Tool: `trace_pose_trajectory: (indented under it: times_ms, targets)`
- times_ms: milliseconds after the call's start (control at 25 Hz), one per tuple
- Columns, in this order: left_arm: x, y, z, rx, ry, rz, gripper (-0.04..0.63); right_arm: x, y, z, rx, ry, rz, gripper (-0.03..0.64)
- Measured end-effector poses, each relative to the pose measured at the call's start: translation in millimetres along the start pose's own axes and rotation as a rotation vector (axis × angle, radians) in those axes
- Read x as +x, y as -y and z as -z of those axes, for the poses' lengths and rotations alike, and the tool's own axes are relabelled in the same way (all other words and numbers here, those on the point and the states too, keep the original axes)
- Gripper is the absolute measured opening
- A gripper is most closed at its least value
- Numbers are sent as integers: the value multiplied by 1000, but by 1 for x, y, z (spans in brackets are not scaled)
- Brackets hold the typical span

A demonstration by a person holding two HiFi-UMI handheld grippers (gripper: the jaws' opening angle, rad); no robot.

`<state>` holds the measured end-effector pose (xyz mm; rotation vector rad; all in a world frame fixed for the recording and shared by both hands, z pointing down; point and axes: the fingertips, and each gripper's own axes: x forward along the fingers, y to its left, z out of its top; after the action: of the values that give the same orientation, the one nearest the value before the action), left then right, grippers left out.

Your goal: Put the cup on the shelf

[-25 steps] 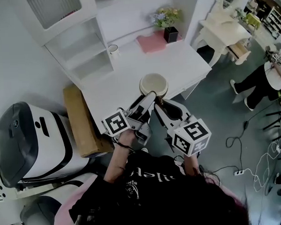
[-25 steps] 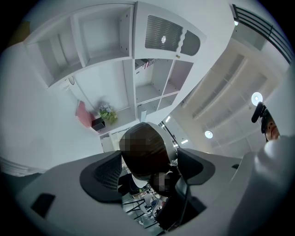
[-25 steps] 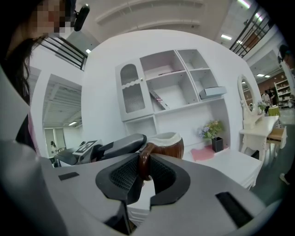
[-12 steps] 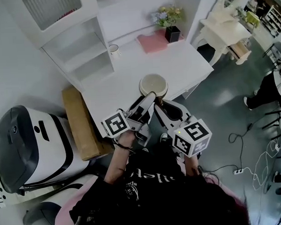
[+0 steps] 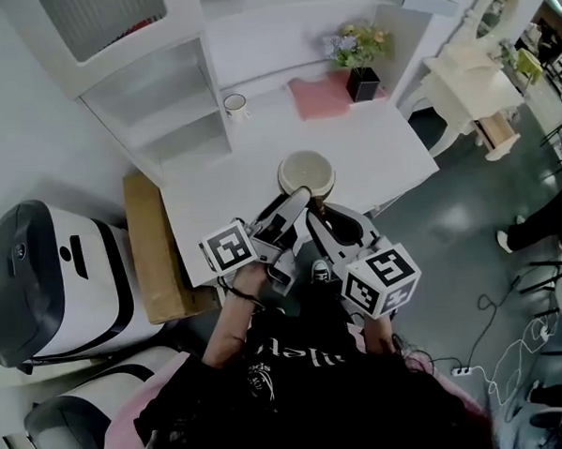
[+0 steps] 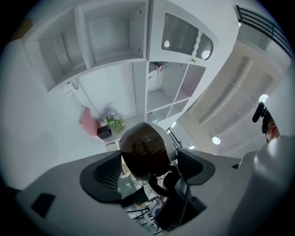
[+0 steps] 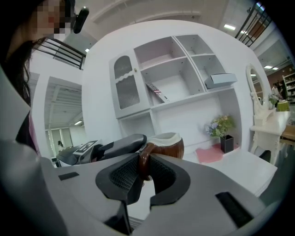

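Big white desk (image 5: 371,153) w/ a shelf unit (image 5: 167,103) at its back left, compartments open. Left of it a white-and-black machine (image 5: 53,273), and a cardboard box (image 5: 148,240) betw. machine and desk. The person stands at the near edge, a gripper in each hand. The left gripper (image 5: 296,197) has its jaws closed round the body of the brown cup (image 5: 306,171), one pad each side. The right gripper (image 5: 319,206) is pinched tight on the cup's handle (image 7: 145,165). Cup sits upright over the desk's near edge, cream inside, well apart from the shelf; can't tell if it touches the top. Further back: pink cloth (image 5: 316,93), flower pot (image 5: 360,74), small white mug (image 5: 236,104) just beside the shelf.
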<state>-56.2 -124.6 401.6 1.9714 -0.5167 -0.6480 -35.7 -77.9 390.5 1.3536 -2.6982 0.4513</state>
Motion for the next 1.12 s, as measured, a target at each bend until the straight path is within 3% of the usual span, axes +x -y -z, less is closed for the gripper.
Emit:
trace_pose_trajectory:
  times_ms: [320, 600, 1120]
  targets:
    - [92, -17, -23, 1, 82, -16, 387, 24, 87, -41, -27, -13, -82, 91]
    - [156, -27, -44, 50, 140, -59, 387, 40, 149, -76, -56, -12, -162, 91]
    - [227, -12, -88, 146, 250, -73, 387, 63, 205, -140, -153, 49, -314, 91]
